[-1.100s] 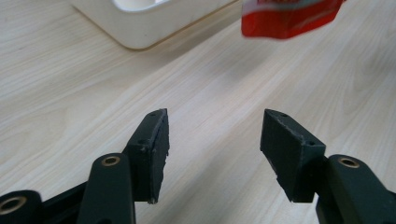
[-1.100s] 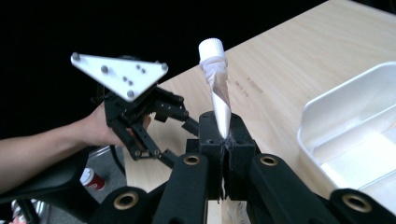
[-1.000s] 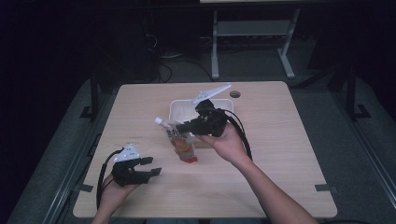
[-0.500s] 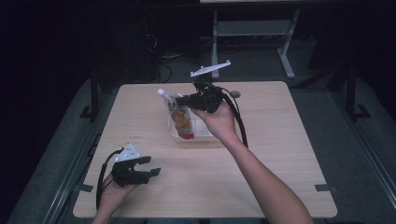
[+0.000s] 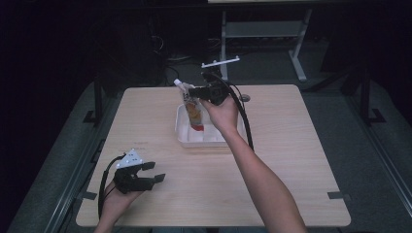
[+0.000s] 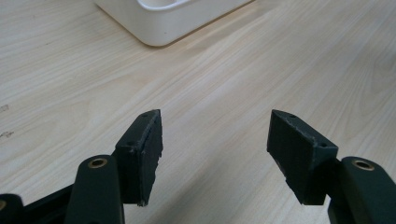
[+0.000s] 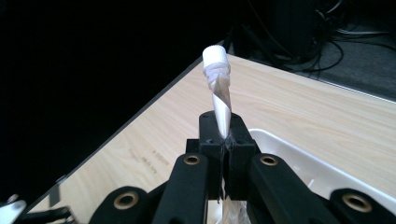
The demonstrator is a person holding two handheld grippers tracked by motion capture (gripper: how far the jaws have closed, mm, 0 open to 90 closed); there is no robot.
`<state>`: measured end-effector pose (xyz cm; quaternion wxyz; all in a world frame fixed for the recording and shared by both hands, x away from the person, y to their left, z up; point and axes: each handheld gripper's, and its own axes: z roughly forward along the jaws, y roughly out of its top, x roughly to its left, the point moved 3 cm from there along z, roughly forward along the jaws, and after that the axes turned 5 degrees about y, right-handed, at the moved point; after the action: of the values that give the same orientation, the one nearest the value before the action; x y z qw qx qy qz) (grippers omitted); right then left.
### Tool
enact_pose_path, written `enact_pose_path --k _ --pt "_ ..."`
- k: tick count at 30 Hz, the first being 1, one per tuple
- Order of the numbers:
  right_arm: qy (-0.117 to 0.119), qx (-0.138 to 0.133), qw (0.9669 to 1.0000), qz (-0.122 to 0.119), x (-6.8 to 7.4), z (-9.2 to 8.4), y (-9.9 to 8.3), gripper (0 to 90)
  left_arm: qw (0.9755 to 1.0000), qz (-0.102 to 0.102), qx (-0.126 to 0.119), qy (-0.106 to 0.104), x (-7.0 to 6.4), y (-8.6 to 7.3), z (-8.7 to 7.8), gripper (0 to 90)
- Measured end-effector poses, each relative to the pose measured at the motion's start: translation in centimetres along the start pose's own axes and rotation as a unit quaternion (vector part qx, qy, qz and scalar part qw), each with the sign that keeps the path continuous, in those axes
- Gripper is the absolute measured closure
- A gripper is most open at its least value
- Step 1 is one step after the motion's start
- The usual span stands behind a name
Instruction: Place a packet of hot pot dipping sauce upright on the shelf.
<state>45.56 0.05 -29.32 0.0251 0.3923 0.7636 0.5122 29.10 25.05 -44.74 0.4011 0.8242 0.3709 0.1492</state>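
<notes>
My right gripper (image 5: 194, 91) fingers clamp a soft spouted orange-red pouch (image 5: 193, 110) above the white plastic tray (image 5: 209, 141); it could slip. Left gripper (image 5: 153, 174) fingers rest apart.

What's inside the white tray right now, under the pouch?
The white tray looks bare where visible. The pouch, clamped near its cap by the right gripper, hangs over it. The hand and pouch cover part of the tray floor, so that area can't be checked.
</notes>
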Motion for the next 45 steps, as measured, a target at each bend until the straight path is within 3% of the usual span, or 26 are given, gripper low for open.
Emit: enact_pose_path --k 6,11,28,45 --pt "-0.024 -0.004 0.9997 0.004 -0.7 0.8 0.2 87.5 1.0 0.0 -0.002 0.001 0.1 0.0 -0.1 35.5" --pt "-0.026 -0.002 0.9995 0.018 -1.0 1.6 0.1 87.5 1.0 0.003 -0.006 0.006 0.0 0.1 -0.1 35.5" --pt "-0.048 0.007 0.9986 0.022 -2.1 3.7 -0.5 87.4 0.9998 0.004 -0.018 0.009 0.1 0.1 -0.4 35.1" --pt "-0.041 0.025 0.9985 0.025 -2.0 5.5 -1.3 86.6 0.9997 0.002 -0.021 0.011 0.3 0.0 -0.6 34.8"
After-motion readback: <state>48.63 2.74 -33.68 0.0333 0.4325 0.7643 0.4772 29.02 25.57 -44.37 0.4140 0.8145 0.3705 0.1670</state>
